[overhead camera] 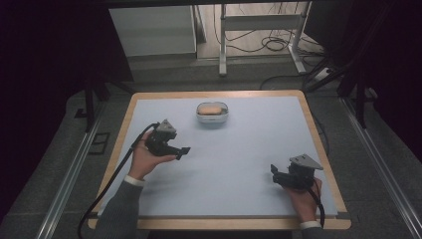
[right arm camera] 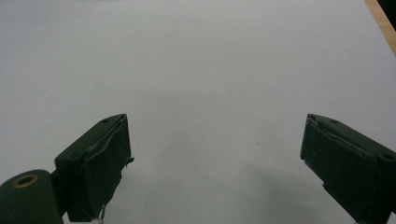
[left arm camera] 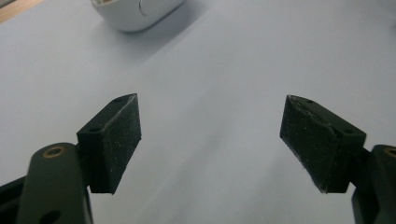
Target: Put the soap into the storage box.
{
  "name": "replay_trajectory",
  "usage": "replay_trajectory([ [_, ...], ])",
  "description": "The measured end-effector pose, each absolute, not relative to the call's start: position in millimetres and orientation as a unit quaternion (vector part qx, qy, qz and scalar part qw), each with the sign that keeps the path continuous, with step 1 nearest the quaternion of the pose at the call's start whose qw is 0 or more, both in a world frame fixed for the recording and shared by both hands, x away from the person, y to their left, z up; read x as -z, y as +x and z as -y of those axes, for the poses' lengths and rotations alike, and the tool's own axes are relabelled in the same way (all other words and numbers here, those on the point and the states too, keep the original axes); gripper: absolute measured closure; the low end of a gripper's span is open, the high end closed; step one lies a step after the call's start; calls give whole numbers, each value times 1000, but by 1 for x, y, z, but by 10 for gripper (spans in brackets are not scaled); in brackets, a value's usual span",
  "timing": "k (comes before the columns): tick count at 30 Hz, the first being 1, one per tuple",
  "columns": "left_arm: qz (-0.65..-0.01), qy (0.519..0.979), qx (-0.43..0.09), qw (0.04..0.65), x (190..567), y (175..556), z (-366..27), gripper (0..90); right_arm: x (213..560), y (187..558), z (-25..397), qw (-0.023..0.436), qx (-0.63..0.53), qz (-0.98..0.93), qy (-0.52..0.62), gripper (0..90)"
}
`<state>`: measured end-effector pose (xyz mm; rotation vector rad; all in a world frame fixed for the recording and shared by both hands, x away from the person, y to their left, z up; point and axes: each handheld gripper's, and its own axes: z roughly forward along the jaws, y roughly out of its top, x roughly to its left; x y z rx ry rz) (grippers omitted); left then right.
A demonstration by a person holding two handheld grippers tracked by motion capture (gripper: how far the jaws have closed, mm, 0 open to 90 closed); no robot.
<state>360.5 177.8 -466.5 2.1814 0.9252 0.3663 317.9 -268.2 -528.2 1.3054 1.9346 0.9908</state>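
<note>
Left claw [overhead camera: 185, 150], right claw [overhead camera: 273, 170] agape

white container [left arm camera: 135, 11]: cut off by top edge | contents [overhead camera: 211, 108]: too small to identify

Left gripper [overhead camera: 185, 150]: black, grey plate on top. Right gripper [overhead camera: 274, 170]: black, grey plate, black cable. Container [overhead camera: 212, 112] at 12 o'clock: white shell, orange-tan content. Table [overhead camera: 249, 149]: pale blue-grey mat, light wood border. Sleeves: grey, white cuffs. Pads [left arm camera: 116, 140]: black, speckled.
</note>
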Motion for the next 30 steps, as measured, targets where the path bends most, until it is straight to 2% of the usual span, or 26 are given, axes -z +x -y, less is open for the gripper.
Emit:
replay_trajectory([
  [11, -413, 820, -140, 370, 504, 319, -213, 209, 528, 318, 268, 300, -371, -729, 492, 86],
  [18, -428, 815, -157, 358, 513, 317, -220, 209, 528, 318, 268, 300, -371, -729, 490, 86],
  [30, -434, 812, -148, 361, 517, 318, -224, 200, 528, 319, 271, 285, -383, -729, 491, 86],
])
